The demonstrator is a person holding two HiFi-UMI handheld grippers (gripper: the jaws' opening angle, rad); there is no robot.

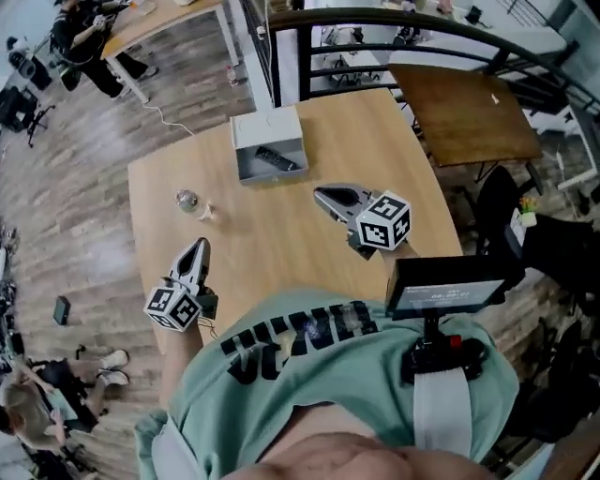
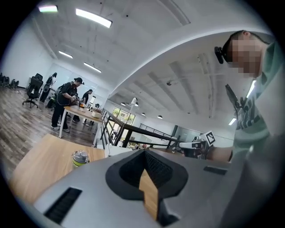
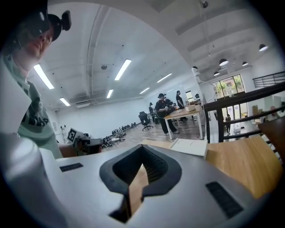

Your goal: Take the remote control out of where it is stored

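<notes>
A black remote control (image 1: 278,159) lies inside an open grey box (image 1: 246,167) at the far side of the wooden table (image 1: 272,234); the box's white lid (image 1: 265,126) stands up behind it. My left gripper (image 1: 200,246) is at the table's near left, shut and empty, pointing toward the box. My right gripper (image 1: 320,196) hovers near the table's middle, also shut and empty, a short way from the box. In the left gripper view the jaws (image 2: 144,152) meet at their tips. The right gripper view shows its jaws (image 3: 142,149) closed, with the box lid (image 3: 189,146) ahead.
A small glass jar (image 1: 187,200) with a metal lid stands left of the box, also seen in the left gripper view (image 2: 80,158). A black railing (image 1: 394,28) and a darker wooden table (image 1: 473,112) lie beyond the far edge. People work at a desk (image 1: 164,19) at the back left.
</notes>
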